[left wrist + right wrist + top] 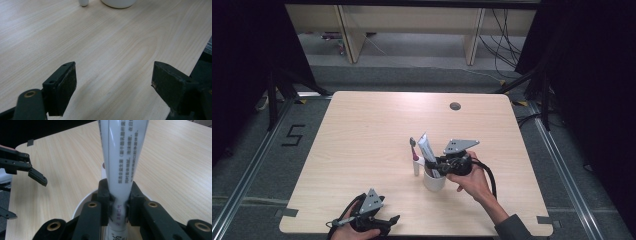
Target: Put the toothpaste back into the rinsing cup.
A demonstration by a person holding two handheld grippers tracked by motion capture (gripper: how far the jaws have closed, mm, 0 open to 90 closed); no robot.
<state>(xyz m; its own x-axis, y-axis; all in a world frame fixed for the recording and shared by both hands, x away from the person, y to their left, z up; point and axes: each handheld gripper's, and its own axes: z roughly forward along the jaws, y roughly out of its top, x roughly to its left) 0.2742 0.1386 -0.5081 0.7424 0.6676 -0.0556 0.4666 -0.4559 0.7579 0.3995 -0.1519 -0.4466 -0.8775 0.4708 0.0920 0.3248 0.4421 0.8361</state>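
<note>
The big pale wooden table point(362, 150) holds a small round white cup point(434, 181) near its front middle. The cup looks hard and could tip or crack if it gets a hard push.

A long white squeeze tube with small print on it point(122, 162) stands with its lower end in the cup and leans up out of it. It looks light and soft, so a hard squeeze would probably dent it or push paste out. Its smooth skin may slip. The narrow lower part, where it is stiffer, seems the best place to hold.

The right gripper point(119, 206) pinches the tube there, tight on both sides.

A thin toothbrush with a red and white handle point(414, 157) stands just beside the cup.

The left gripper point(113, 82) sits wide apart over bare wood near the front edge, holding nothing.
</note>
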